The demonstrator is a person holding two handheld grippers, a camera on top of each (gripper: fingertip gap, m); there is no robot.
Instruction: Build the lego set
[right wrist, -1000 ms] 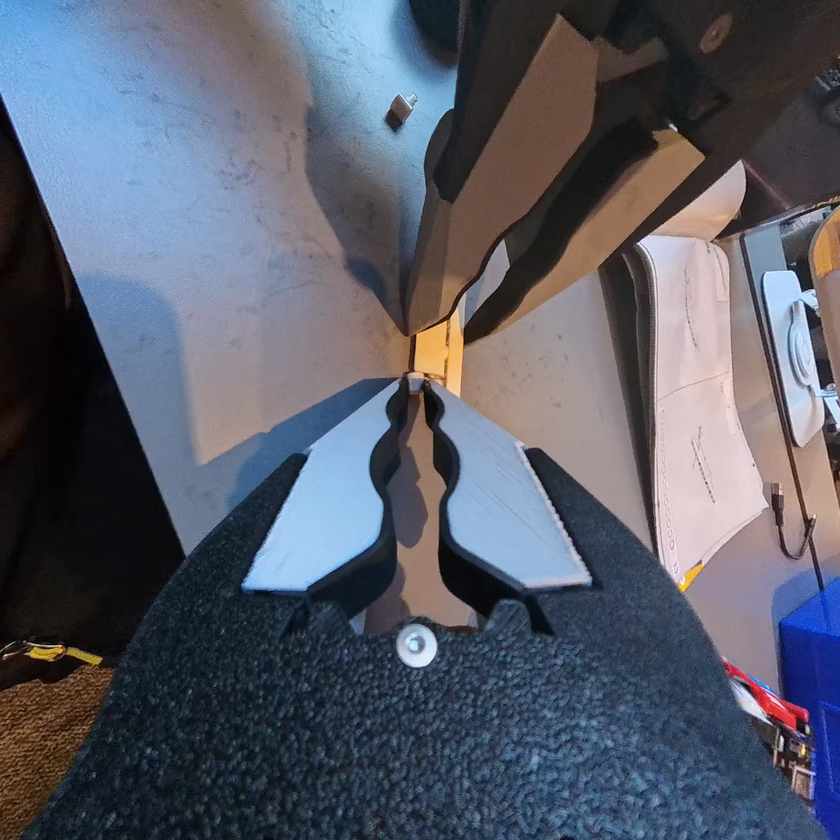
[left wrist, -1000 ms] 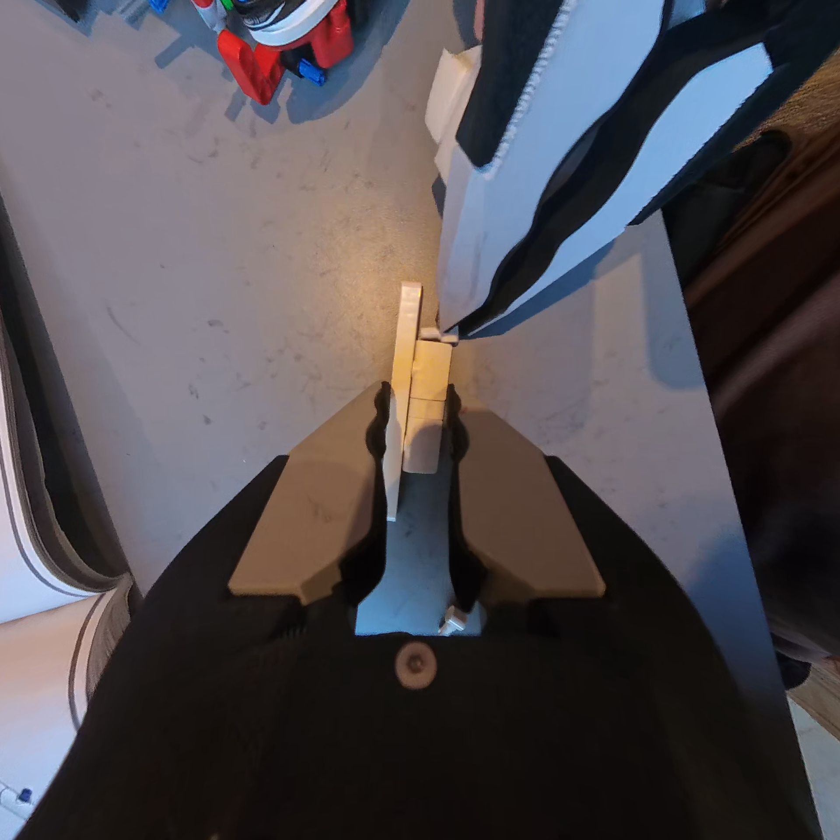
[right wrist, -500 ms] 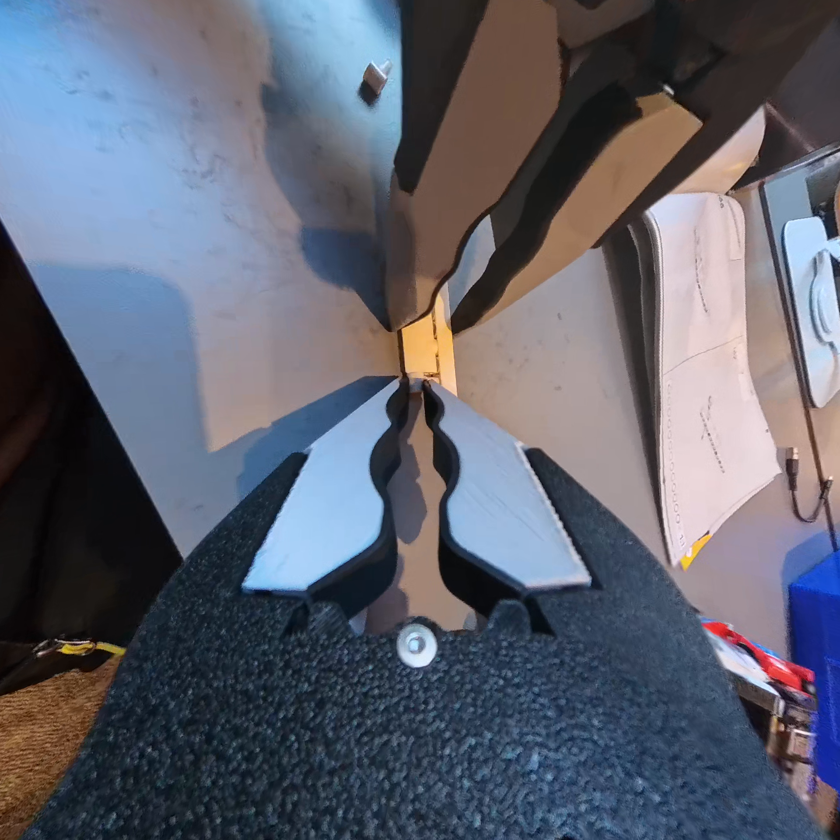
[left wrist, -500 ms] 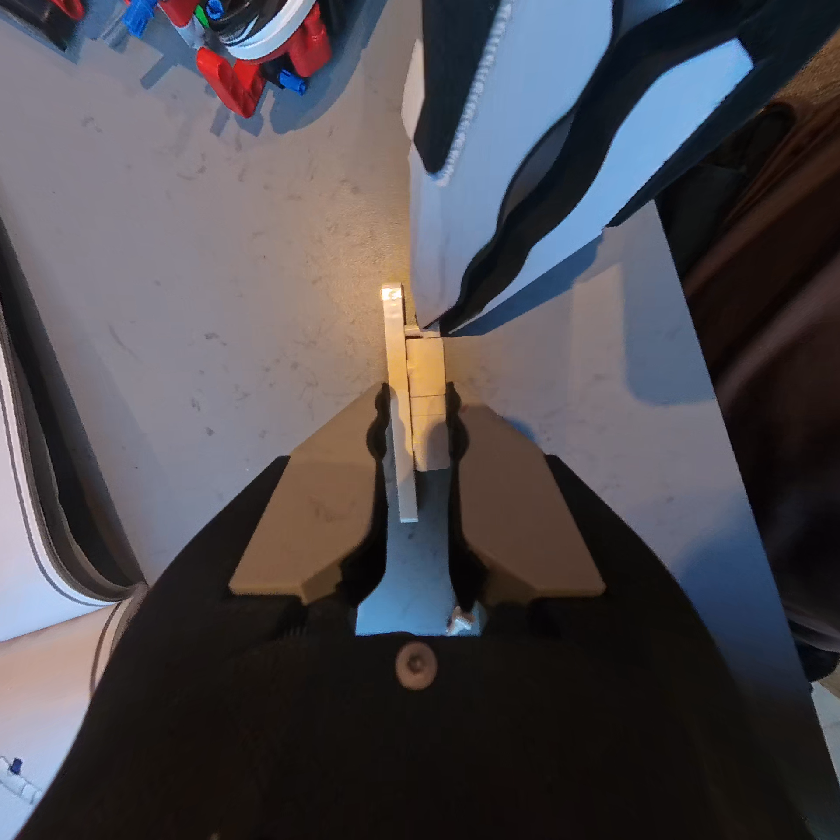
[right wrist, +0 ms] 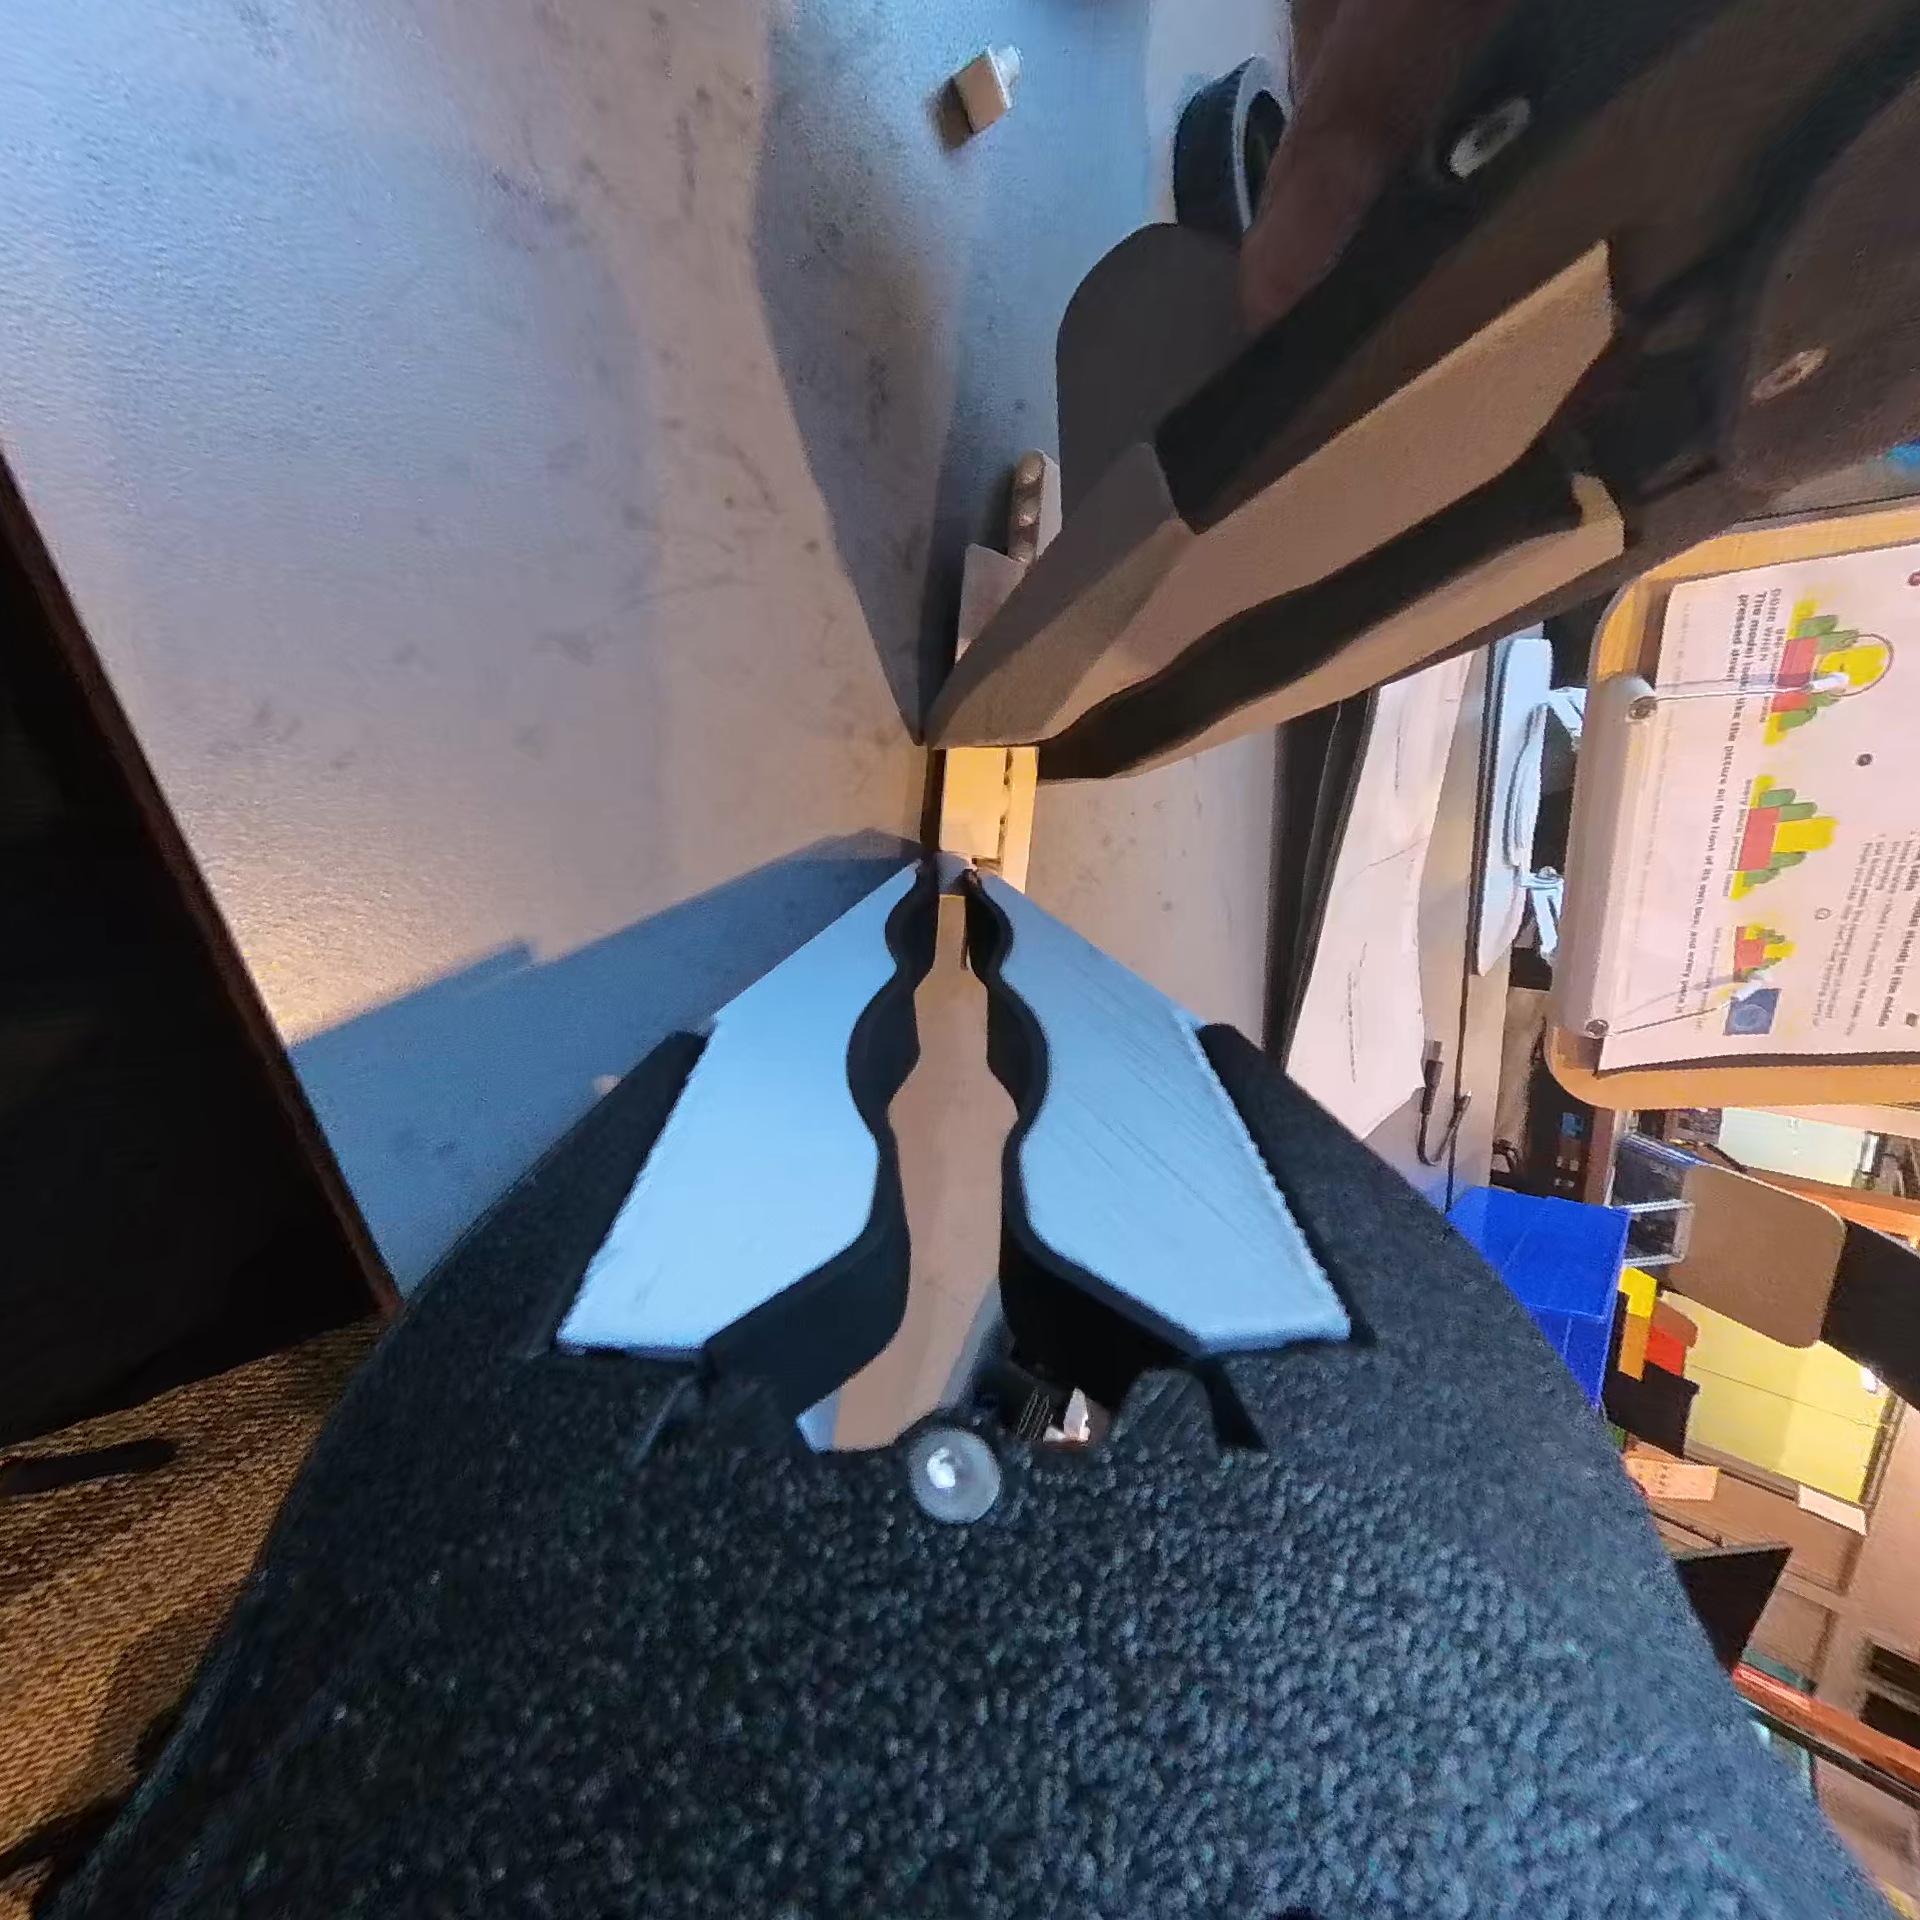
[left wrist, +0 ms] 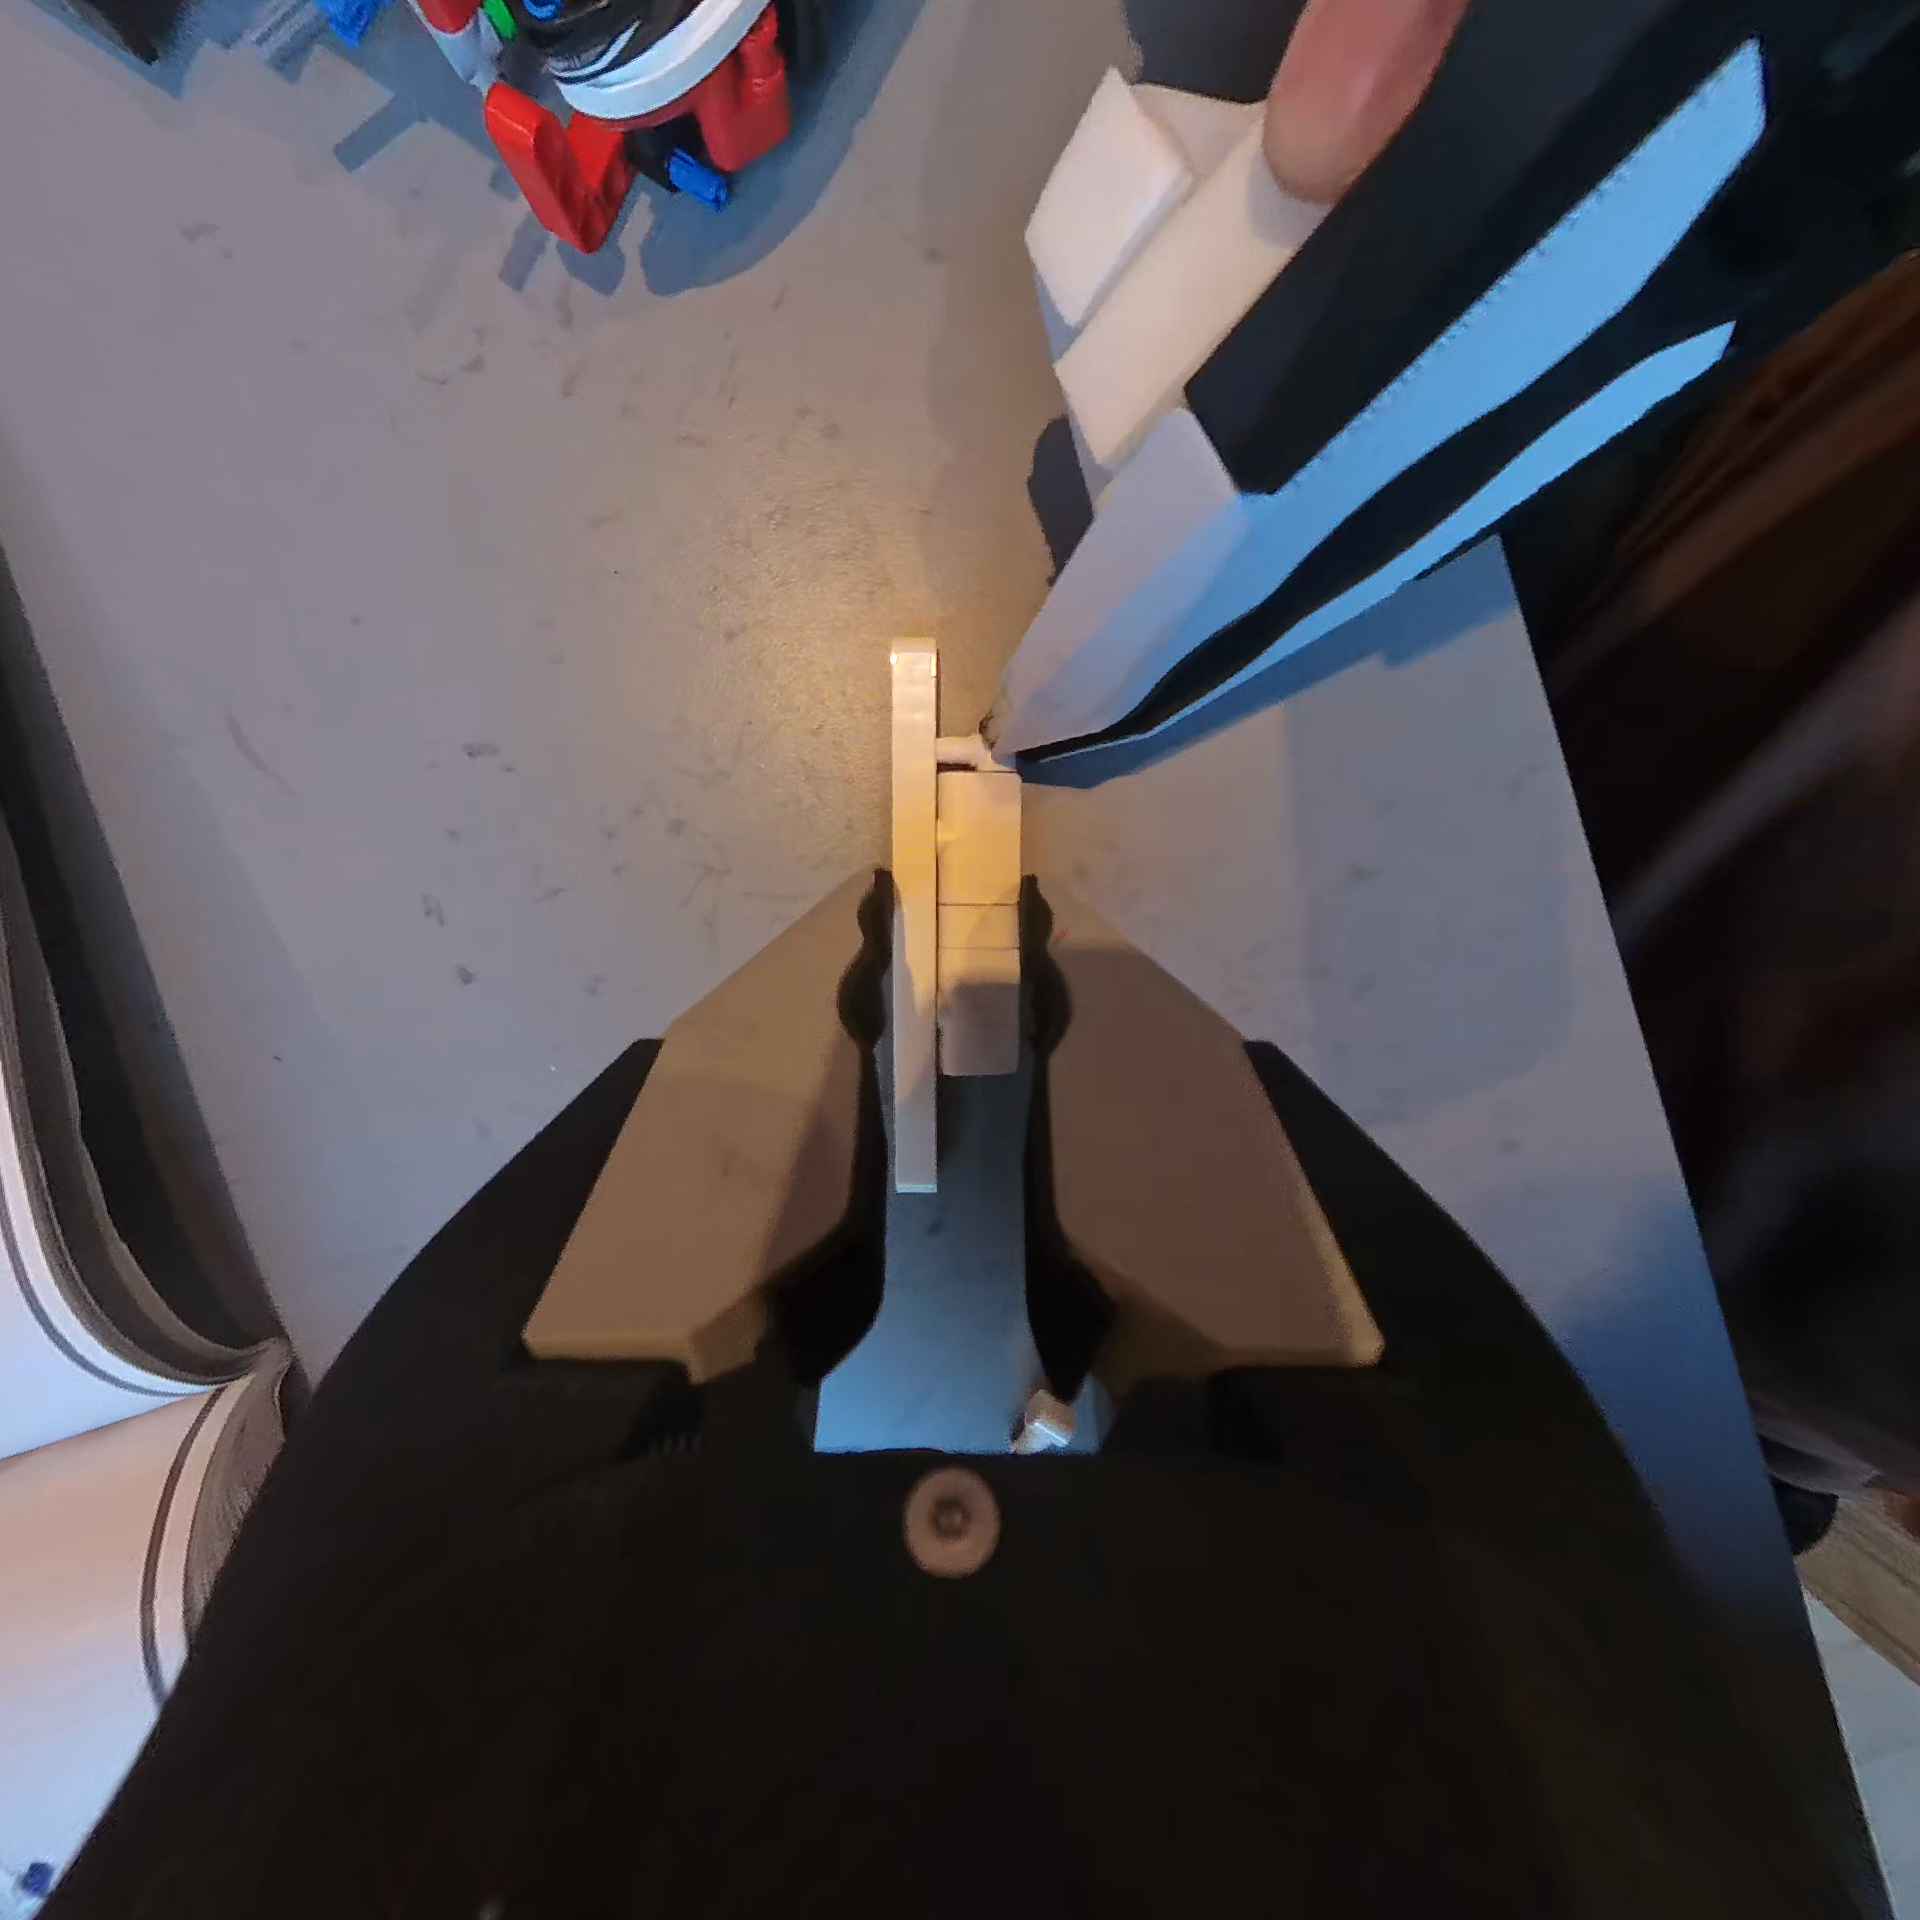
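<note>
Midair over a scuffed grey bench [left wrist: 436, 644], two grippers meet on a white lego build [left wrist: 940, 883].
Left gripper [left wrist: 951, 894] clamps the build; right gripper [right wrist: 943, 871] pinches a tiny piece [left wrist: 961, 746] at its far end. Red pieces [left wrist: 623, 135] lie at the far edge, cut off. A blue bin [right wrist: 1538, 1283] sits beyond, contents unclear.

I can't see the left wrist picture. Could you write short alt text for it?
The left tool grips a small white lego assembly edge-on above a grey table. The right tool comes in from the upper right, its tips pinched on a tiny white piece at the assembly's far end. A red, white and blue lego model sits far back.
</note>
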